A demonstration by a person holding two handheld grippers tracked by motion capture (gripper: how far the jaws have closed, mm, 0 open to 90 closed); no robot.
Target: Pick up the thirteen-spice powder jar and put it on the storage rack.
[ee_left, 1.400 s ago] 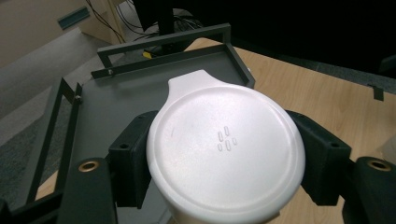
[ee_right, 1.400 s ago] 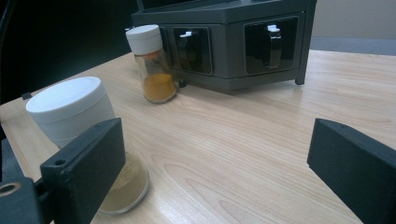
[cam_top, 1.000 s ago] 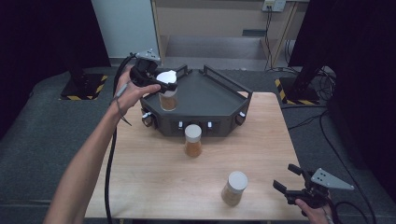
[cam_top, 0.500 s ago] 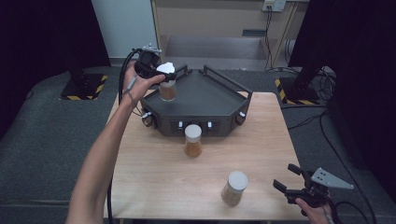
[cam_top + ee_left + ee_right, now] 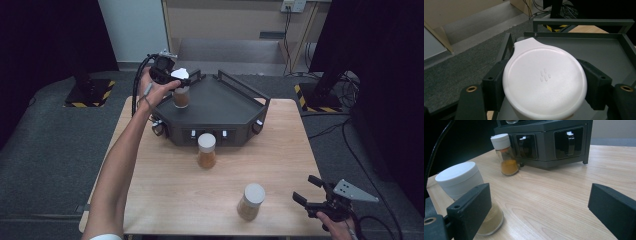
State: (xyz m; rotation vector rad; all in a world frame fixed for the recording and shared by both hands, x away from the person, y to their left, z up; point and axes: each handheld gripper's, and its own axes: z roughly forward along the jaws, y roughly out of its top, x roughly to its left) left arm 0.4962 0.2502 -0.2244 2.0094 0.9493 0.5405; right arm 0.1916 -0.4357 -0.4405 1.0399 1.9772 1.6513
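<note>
A: Status of the left claw (image 5: 172,79)?

B: Closed on the white lid of a jar (image 5: 181,95), both pads against its rim. The jar hangs under the claw, over the rear left corner of the dark tray (image 5: 225,107); whether its base touches the deck I cannot tell.

A: Step in hand?

B: Placement, in my judgement. Next: lower until the base seats flat, then release.

A: Right claw (image 5: 314,196)?

B: Wide open, empty, low over the counter (image 5: 280,150). A second jar (image 5: 250,201) stands just left of it, a third (image 5: 206,150) farther ahead.
</note>
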